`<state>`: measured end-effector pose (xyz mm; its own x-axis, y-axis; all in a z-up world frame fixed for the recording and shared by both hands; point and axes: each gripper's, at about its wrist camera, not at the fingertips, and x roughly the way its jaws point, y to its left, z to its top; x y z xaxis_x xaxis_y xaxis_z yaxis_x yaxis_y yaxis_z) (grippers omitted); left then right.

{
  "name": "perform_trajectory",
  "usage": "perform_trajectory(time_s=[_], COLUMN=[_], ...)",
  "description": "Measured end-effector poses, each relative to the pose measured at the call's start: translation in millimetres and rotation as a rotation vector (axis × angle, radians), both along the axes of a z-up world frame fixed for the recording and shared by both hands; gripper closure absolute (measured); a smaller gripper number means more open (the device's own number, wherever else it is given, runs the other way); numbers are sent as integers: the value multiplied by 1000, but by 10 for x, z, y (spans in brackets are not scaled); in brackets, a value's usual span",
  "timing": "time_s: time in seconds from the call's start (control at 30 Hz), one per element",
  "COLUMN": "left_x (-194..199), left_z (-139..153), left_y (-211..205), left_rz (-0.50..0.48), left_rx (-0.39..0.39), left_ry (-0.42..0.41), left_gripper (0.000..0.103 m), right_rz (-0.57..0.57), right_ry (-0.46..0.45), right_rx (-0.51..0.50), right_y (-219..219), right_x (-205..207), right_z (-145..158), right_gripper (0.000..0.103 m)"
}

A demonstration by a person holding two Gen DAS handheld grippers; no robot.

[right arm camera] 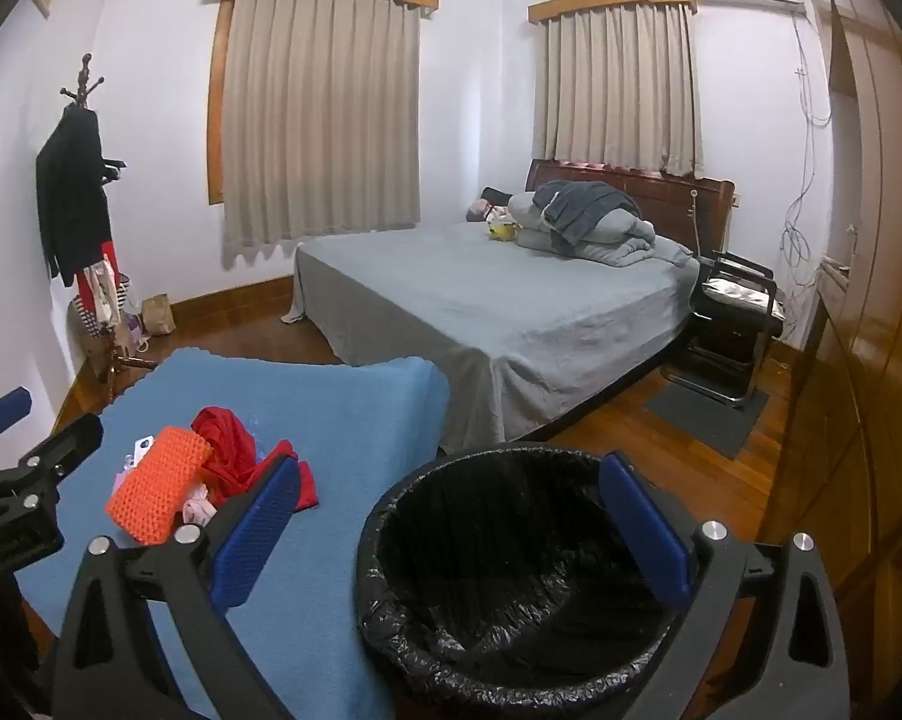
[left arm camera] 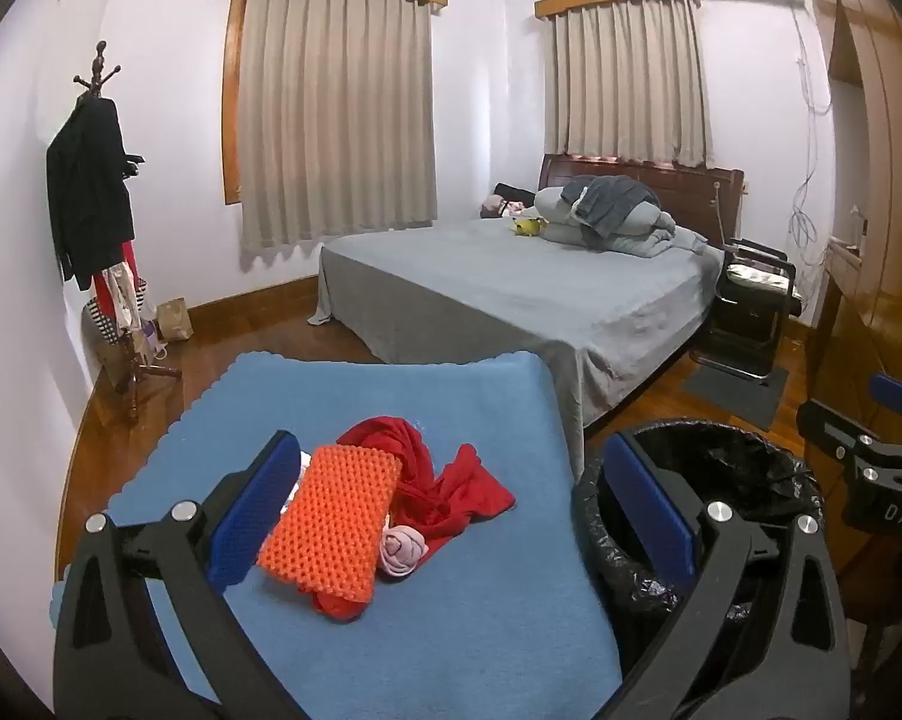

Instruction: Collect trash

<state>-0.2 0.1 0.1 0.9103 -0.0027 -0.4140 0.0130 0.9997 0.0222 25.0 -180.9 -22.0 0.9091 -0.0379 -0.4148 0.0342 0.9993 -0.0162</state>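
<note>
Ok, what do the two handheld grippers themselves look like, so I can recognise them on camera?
Both match: the left gripper and the right gripper have black angular linkage frames with round silver pivot bolts, and flat blue textured pads on the fingers. The right one's body shows white lettering in the left wrist view.

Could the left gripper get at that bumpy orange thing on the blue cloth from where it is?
Probably yes: the left gripper is open and the orange pad lies on top of the pile, nothing covering it.
</note>
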Motion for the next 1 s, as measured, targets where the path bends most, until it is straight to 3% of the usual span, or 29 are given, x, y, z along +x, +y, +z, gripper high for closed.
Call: perform_trajectory(time_s=[1.0], left_x=[8], left_z=[-5], left_y=[48], left_rz=[5], left_rx=[0], left_ry=[-1], left_gripper=[5], right_rz=[1], right_ry=[7], right_rx=[0], right_y=[19], right_x=[-1], right_z=[6], right_gripper=[6])
